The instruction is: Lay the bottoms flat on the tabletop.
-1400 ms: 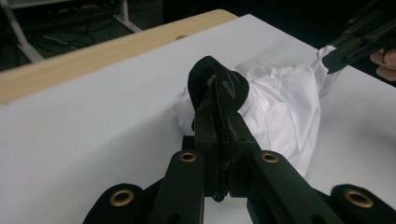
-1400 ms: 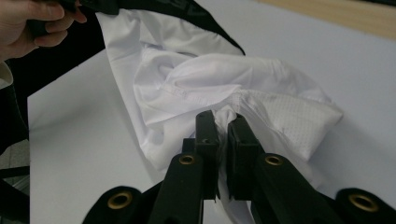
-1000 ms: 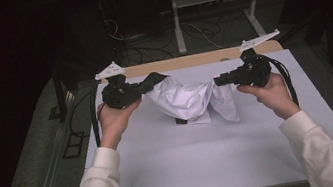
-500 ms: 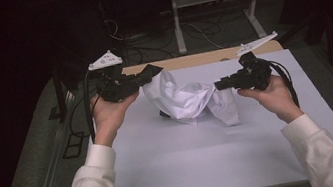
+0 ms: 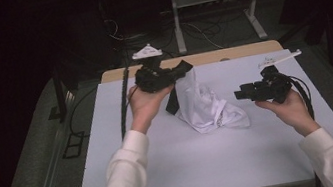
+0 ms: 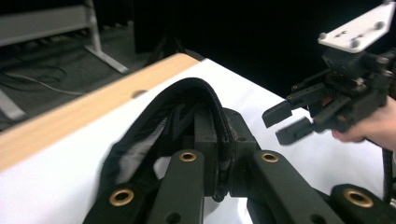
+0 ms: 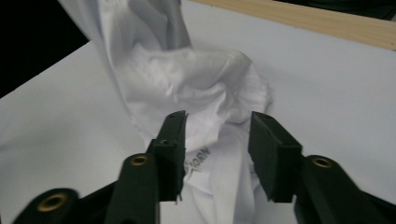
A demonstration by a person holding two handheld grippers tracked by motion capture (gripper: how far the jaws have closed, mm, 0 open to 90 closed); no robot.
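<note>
Left gripper (image 5: pixel 185 65): I hold it raised over the far left part of the table; its jaws are pressed together on the black strap of the bag.
Strap (image 6: pixel 212 100): a black band with a stitched edge; in the left gripper view it arches up and over between my jaws and is clamped there.
Bag (image 5: pixel 207 107): white cloth, crumpled; its top hangs from my left gripper, its lower part lies bunched on the sheet, about mid-table.
Bag detail: a second black piece hangs just below my left hand (image 5: pixel 143 104); small dark print shows on the cloth in the right gripper view, too blurred to read.
Right gripper (image 5: pixel 241 94): I hold it to the right of the bag, pointing left at it; its jaws have just been opening and now stand spread.
Right jaws: nothing sits between them; the pads press on nothing. In the right gripper view the bag lies just beyond the tips.
Gap, right gripper to bag: near, apart in the high view.
Right hand (image 5: pixel 288 107): grips the gripper body from below; a white sleeve covers the forearm.
Table (image 5: pixel 209 57): a wooden top, its far edge bare.
Sheet (image 5: pixel 206 163): white, covers most of the table; the bag rests on it.
Floor beyond the table: dark, with cables and a light metal frame.
</note>
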